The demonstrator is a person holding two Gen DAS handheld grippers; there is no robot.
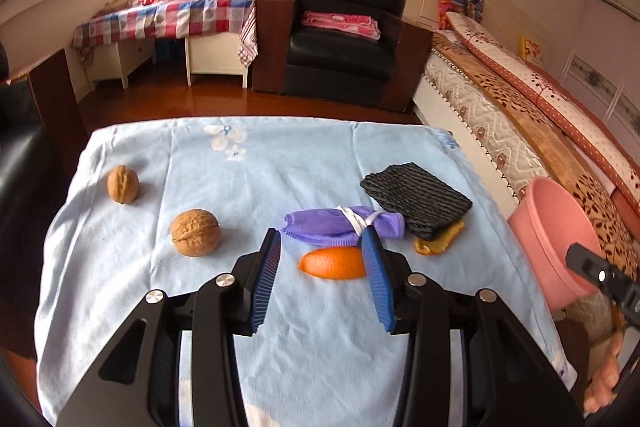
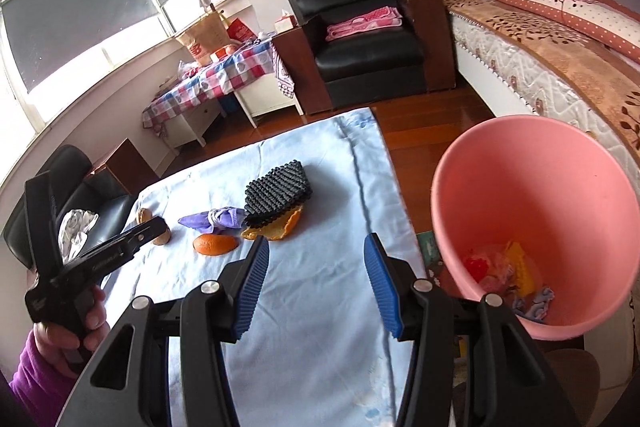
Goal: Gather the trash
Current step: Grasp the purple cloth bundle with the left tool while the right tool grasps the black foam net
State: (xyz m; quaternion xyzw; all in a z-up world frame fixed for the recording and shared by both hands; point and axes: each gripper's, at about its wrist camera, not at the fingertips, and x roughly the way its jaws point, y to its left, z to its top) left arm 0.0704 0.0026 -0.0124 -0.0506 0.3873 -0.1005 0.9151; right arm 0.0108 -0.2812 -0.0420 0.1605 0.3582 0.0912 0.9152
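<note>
On the light blue cloth (image 1: pixel 248 187) lie an orange peel piece (image 1: pixel 332 263), a purple cloth bundle tied with white (image 1: pixel 340 223), a black foam net (image 1: pixel 416 197) over a second peel (image 1: pixel 438 241), and two walnuts (image 1: pixel 195 231) (image 1: pixel 123 183). My left gripper (image 1: pixel 322 241) is open and empty, just short of the orange peel. My right gripper (image 2: pixel 316 247) is open and empty over the cloth's near right part. The pink bin (image 2: pixel 536 211) stands right of the table and holds several scraps. The peel (image 2: pixel 214 244), bundle (image 2: pixel 216 219) and net (image 2: pixel 278 193) also show in the right wrist view.
A bed (image 1: pixel 520 115) runs along the right behind the bin (image 1: pixel 556 239). A black armchair (image 1: pixel 344 39) and a checked-cloth table (image 1: pixel 168 19) stand across the wooden floor. A black seat (image 2: pixel 96 211) sits left of the table.
</note>
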